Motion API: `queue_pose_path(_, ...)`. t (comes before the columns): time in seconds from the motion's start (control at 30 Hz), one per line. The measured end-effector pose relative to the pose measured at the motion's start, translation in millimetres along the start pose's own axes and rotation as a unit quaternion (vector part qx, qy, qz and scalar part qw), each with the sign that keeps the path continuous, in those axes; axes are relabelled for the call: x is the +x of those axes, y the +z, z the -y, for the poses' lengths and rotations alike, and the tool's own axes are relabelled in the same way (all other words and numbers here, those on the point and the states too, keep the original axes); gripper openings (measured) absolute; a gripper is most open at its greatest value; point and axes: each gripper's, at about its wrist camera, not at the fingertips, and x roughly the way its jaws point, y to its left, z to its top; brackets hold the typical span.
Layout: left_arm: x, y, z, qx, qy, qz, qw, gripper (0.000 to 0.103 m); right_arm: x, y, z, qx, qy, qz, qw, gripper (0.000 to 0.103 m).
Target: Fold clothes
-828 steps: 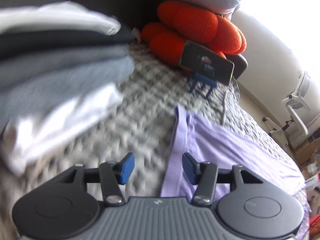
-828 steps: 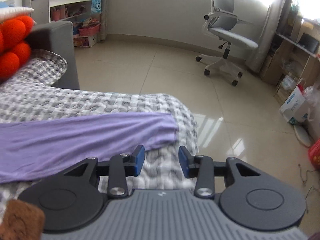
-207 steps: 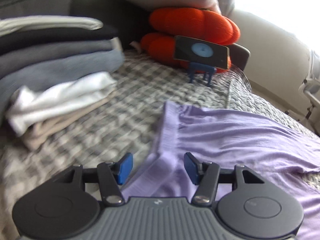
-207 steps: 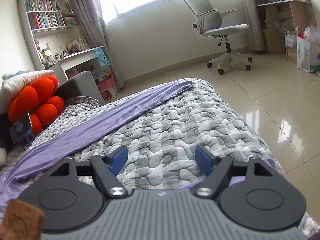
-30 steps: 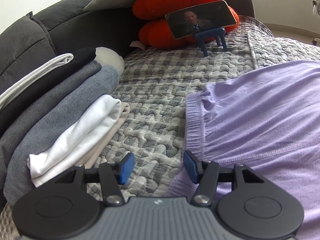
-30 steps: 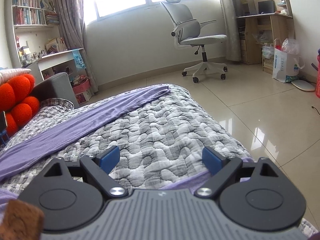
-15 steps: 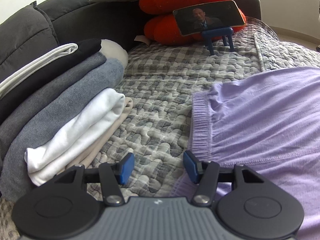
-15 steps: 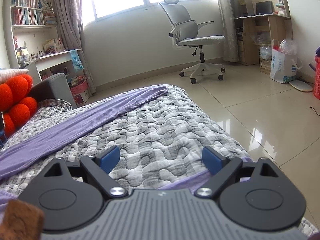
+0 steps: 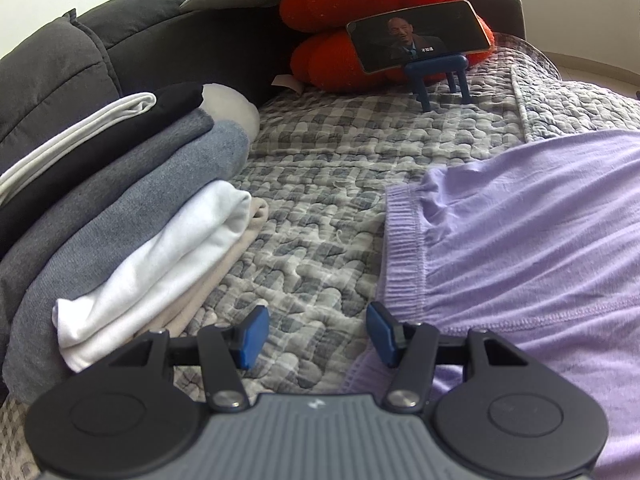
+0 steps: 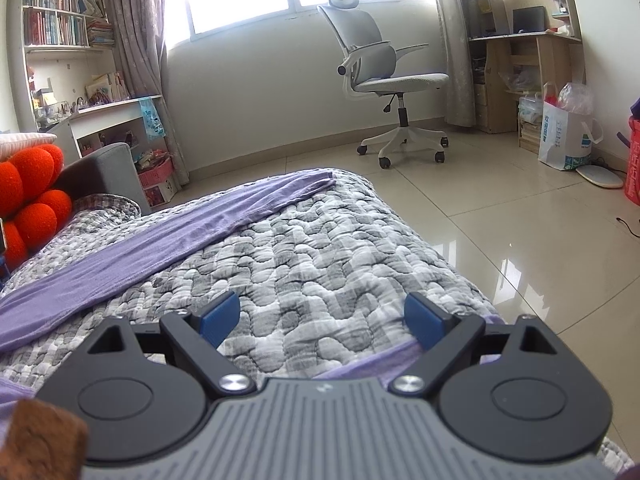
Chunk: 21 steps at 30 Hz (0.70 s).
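Lilac trousers [image 9: 520, 240] lie spread on the grey checked quilt [image 9: 320, 184], their ribbed waistband [image 9: 402, 248] facing the left gripper. My left gripper [image 9: 316, 334] is open and empty, just in front of the waistband's lower corner, over the quilt. In the right wrist view one lilac leg [image 10: 160, 240] runs across the quilt toward the far edge, and a lilac strip [image 10: 360, 364] shows under the gripper. My right gripper [image 10: 320, 320] is wide open and empty above the quilt [image 10: 340, 264].
A stack of folded clothes [image 9: 120, 208] sits at the left against the dark sofa back [image 9: 60, 60]. A phone on a blue stand [image 9: 420, 36] leans on an orange cushion [image 9: 360, 12]. Past the bed edge are tiled floor [image 10: 540, 220], an office chair [image 10: 384, 80] and a bag [image 10: 566, 136].
The left gripper has shifted slightly left and back, so the waistband sits a little further right. The right gripper has barely moved and stays wide open.
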Motion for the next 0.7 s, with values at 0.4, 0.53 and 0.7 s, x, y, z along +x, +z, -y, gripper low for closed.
queue_pose_path(0.4, -0.2, 2.9, -2.9, -0.001, -0.006, -0.005, 1.0000, 0.057, -0.1, 0.2, 0.0, 0.000, -0.002, 0.003, 1.000, 0.091)
queue_pose_path(0.53, -2.6, 9.0, -32.6, -0.069, -0.029, -0.029, 0.9968, 0.047, -1.9, 0.4, 1.1, 0.003, -0.001, 0.007, 1.000, 0.091)
queue_pose_path(0.7, -28.7, -1.3, -73.5, -0.132, -0.052, -0.024, 0.9895, 0.047, -3.6, 0.3, 3.5, 0.008, 0.002, 0.012, 1.000, 0.091)
